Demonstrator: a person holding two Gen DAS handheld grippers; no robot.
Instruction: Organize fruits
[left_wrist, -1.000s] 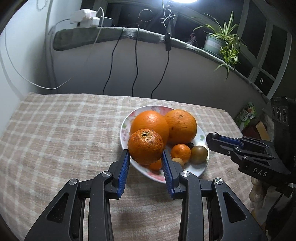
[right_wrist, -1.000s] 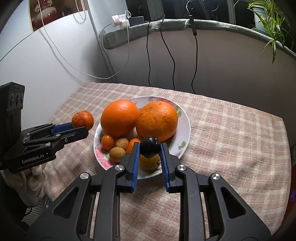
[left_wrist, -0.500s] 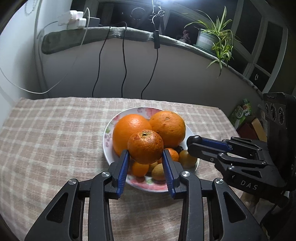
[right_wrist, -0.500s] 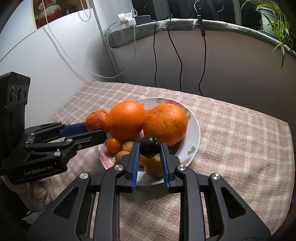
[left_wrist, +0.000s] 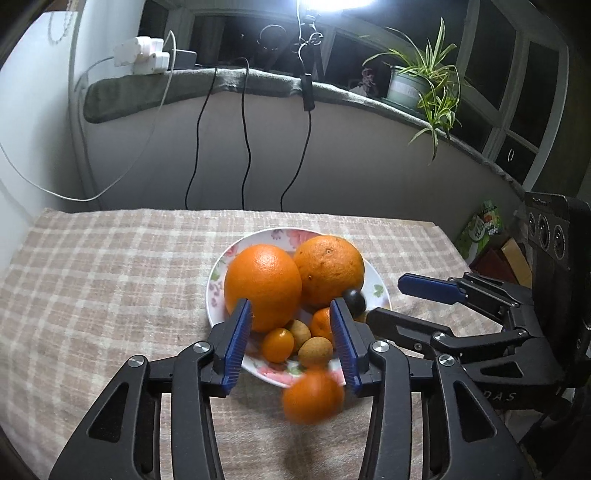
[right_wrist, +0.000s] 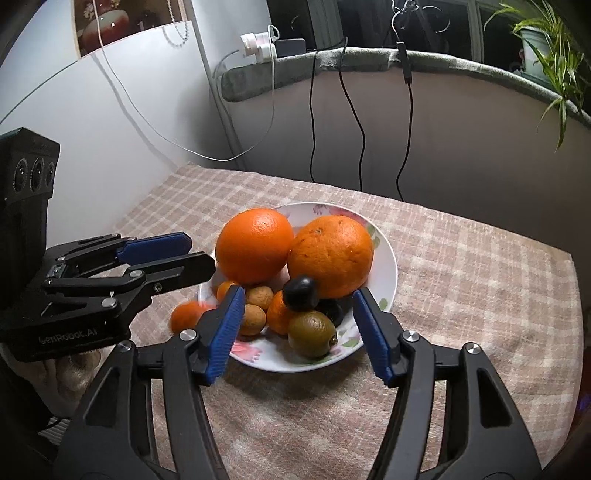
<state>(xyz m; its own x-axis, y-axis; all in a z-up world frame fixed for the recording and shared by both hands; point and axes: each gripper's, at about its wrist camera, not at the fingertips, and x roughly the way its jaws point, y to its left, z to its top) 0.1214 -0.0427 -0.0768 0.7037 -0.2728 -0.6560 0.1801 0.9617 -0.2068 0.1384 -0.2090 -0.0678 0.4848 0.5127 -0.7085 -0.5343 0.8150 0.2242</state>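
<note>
A floral plate (left_wrist: 213, 291) (right_wrist: 392, 266) holds two big oranges (left_wrist: 263, 284) (right_wrist: 330, 254) and several small fruits. My left gripper (left_wrist: 290, 310) (right_wrist: 197, 251) hovers over the plate's near rim. Its jaws are opening with nothing pressed between the pads. A tangerine (left_wrist: 313, 397) (right_wrist: 186, 314) is a blurred shape just below them, outside the rim over the cloth. My right gripper (right_wrist: 298, 308) (left_wrist: 388, 301) is also opening. A dark plum (right_wrist: 301, 292) (left_wrist: 354, 300) lies free on the fruit pile between its spread fingers, above a kiwi (right_wrist: 312, 334).
A checked cloth (left_wrist: 110, 288) covers the table. Behind it runs a padded ledge (left_wrist: 258, 83) with hanging black cables (left_wrist: 245, 147), a white power strip (left_wrist: 142, 53) and a potted plant (left_wrist: 424, 81). Packets and boxes (left_wrist: 484, 229) sit beyond the table's right edge.
The left jaws have spread and let go of the tangerine, which has dropped towards the cloth by the plate. The right jaws have spread and left the dark plum on the pile.
</note>
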